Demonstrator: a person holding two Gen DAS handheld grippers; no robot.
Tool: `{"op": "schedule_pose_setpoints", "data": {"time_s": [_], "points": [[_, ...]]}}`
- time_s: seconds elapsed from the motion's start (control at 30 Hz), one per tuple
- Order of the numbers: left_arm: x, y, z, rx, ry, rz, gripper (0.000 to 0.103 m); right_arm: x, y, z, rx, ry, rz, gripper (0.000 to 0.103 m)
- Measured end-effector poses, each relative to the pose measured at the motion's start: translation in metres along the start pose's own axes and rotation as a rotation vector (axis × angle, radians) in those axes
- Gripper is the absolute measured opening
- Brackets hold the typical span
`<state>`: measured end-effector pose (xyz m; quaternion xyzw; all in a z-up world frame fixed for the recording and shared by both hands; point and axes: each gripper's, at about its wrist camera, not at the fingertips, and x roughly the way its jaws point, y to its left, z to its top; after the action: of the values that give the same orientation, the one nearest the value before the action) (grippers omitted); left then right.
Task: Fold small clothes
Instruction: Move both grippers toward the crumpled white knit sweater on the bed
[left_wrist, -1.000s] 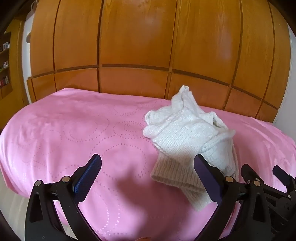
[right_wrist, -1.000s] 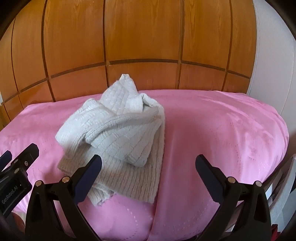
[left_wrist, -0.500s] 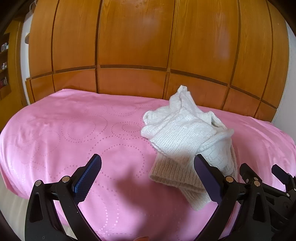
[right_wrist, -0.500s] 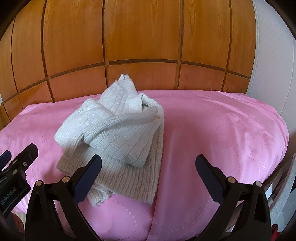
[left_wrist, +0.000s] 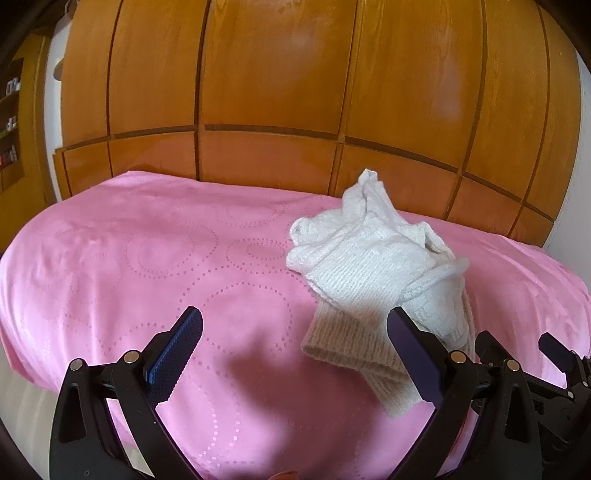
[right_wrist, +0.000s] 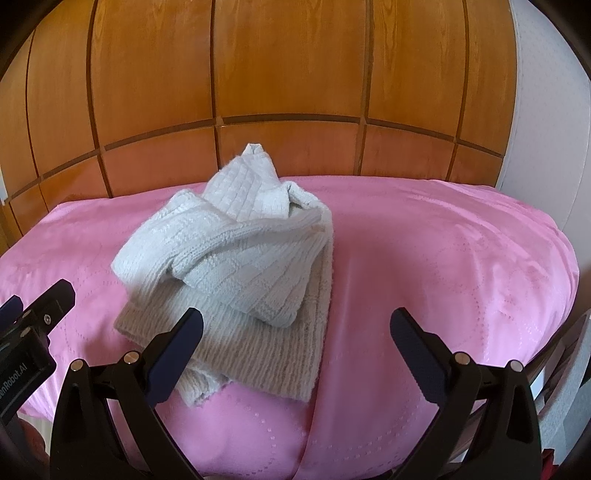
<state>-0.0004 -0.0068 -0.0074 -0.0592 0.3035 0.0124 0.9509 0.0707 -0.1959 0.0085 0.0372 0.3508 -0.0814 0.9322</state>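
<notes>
Garment: a white knit sweater (right_wrist: 236, 254) lies bunched in a heap on the pink bedspread (left_wrist: 147, 258), a sleeve or collar poking up at its far end near the wooden wardrobe (right_wrist: 295, 74).
Left gripper (left_wrist: 295, 339): fingers spread wide, holding nothing; it hovers over bare bedspread just left of the sweater's near ribbed hem, its right finger overlapping that hem in view.
Right gripper (right_wrist: 295, 339): fingers also wide apart and empty, poised at the near right corner of the sweater.
Step in hand: judging by the heap, folding has not begun; the piece first needs spreading flat.
Doing it well: each gripper should pinch a single layer at opposite corners of the ribbed hem, then lift and draw apart so the knit opens out instead of dragging as one lump.
Risk: thick, loose knit may snag or bring two layers; close gently and check before pulling.
</notes>
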Motion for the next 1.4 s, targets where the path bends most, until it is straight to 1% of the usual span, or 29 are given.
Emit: {"op": "schedule_pose_setpoints", "data": {"time_s": [0.43, 0.7, 1.13, 1.4], "points": [[0.007, -0.003, -0.002, 0.016, 0.022, 0.003, 0.099, 0.001, -0.015, 0.003, 0.035, -0.008, 0.003, 0.101], [0.015, -0.006, -0.001, 0.028, 0.042, 0.004, 0.099, 0.011, -0.026, 0.001, 0.059, 0.023, 0.009, 0.101], [0.026, -0.007, 0.005, 0.040, 0.055, 0.021, 0.099, 0.021, -0.043, 0.004, 0.098, 0.035, 0.000, 0.101], [0.034, -0.011, 0.014, 0.066, 0.058, 0.012, 0.099, 0.025, -0.049, 0.006, 0.109, 0.040, 0.007, 0.101]]}}
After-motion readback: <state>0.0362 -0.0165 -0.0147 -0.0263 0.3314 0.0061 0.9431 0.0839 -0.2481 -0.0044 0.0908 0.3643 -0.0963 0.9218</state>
